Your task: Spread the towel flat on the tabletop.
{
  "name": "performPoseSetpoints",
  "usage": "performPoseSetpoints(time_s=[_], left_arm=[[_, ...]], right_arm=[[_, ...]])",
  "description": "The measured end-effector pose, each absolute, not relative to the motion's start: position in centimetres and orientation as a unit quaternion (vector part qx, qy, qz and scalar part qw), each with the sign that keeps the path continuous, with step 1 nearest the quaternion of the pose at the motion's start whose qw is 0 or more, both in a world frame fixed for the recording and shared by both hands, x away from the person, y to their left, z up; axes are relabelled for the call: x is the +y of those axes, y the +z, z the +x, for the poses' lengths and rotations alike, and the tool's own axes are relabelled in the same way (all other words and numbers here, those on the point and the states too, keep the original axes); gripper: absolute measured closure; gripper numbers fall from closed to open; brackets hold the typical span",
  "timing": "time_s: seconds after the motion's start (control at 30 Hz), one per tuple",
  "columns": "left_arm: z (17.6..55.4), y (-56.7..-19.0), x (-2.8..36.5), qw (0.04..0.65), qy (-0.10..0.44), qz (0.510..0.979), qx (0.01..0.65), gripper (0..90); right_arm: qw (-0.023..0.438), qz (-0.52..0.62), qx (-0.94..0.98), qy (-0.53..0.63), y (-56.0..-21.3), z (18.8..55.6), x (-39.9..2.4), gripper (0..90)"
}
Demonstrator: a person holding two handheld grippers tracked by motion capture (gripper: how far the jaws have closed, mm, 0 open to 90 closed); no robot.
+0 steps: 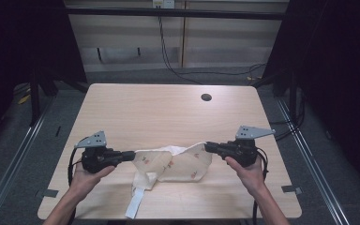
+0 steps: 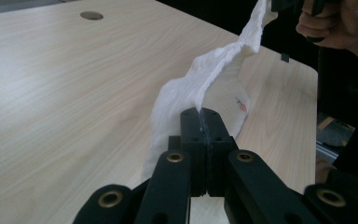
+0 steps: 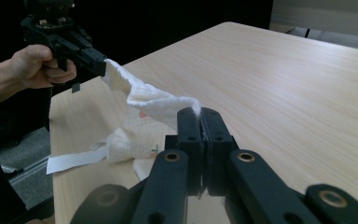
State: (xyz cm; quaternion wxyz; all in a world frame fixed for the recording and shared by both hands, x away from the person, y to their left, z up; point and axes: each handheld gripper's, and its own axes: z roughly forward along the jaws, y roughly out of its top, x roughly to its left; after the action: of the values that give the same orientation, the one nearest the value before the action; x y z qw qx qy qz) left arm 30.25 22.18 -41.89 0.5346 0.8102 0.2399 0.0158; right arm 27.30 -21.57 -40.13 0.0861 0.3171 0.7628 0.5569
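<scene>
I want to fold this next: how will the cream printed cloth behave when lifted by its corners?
Probably floppy: the cream printed cloth sags between the left gripper and right gripper, both shut on it. Likely light, since thin pinches hold it. Its white strap dangles and may drag on the wooden table.

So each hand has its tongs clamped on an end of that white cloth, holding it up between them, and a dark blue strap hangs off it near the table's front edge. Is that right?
Nearly. The strap is white, not dark blue, as the high view shows. The rest holds: the left tongs and the right tongs are each clamped on an end of the white cloth, which hangs between them above the table.
</scene>
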Motion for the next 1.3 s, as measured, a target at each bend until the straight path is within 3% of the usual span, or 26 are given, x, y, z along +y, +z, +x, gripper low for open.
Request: performPoseSetpoints(time_s=[0.3,0.93,1.1,1.3], left_arm=[[32.0,-40.4,22.3,0.547,0.020,0.799,0.248,89.6],[31.9,-34.0,23.3,0.579,0.076,0.779,0.229,89.8],[30.7,-32.2,23.3,0.585,0.095,0.777,0.211,89.8],[28.3,-30.6,23.7,0.591,0.108,0.777,0.187,89.9]], right_arm=[[0.080,0.304,0.753,0.579,-37.6,29.3,-21.0,88.1],[0.138,0.282,0.733,0.604,-31.7,29.2,-22.2,88.2],[0.147,0.274,0.733,0.605,-30.6,28.7,-22.2,88.2],[0.164,0.250,0.738,0.605,-29.3,24.8,-22.3,88.2]])
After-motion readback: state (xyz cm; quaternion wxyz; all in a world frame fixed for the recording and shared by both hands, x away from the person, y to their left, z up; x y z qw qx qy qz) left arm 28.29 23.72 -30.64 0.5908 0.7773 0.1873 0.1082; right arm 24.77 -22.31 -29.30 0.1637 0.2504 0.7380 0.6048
